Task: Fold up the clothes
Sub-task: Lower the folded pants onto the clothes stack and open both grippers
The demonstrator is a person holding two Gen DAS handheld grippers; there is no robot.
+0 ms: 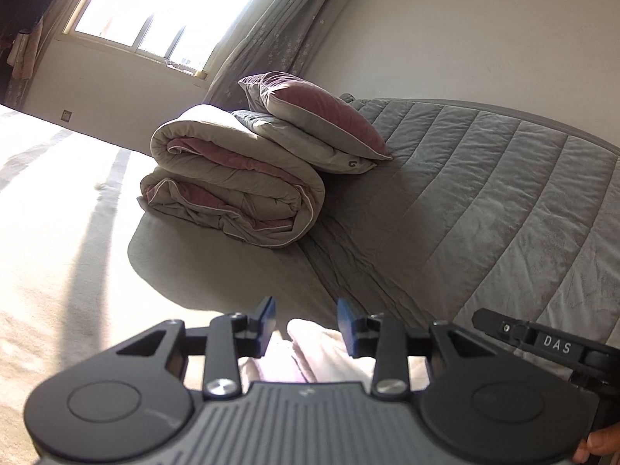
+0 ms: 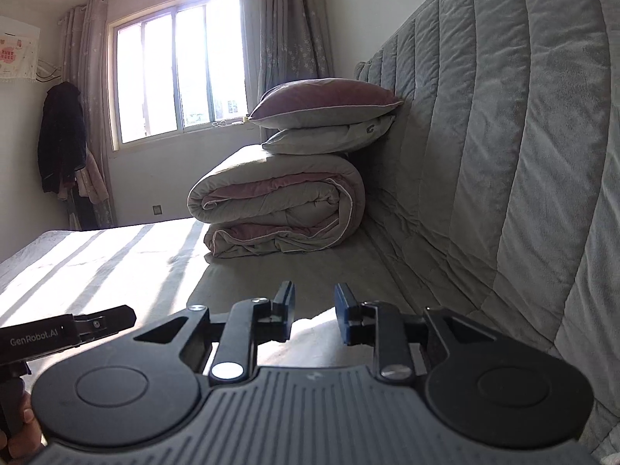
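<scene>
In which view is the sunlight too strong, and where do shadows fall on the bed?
Left wrist view: the window and the near bed surface are washed out by glare. Right wrist view: better exposed; sun stripes cross the bed, and the folded quilt casts a shadow toward the camera. Both views curve straight edges.

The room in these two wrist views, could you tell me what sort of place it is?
Most likely a home bedroom. A bed with a grey quilted headboard fills the views, a folded duvet with two pillows stacked on it sits by the headboard, and a curtained window lights the room.
</scene>
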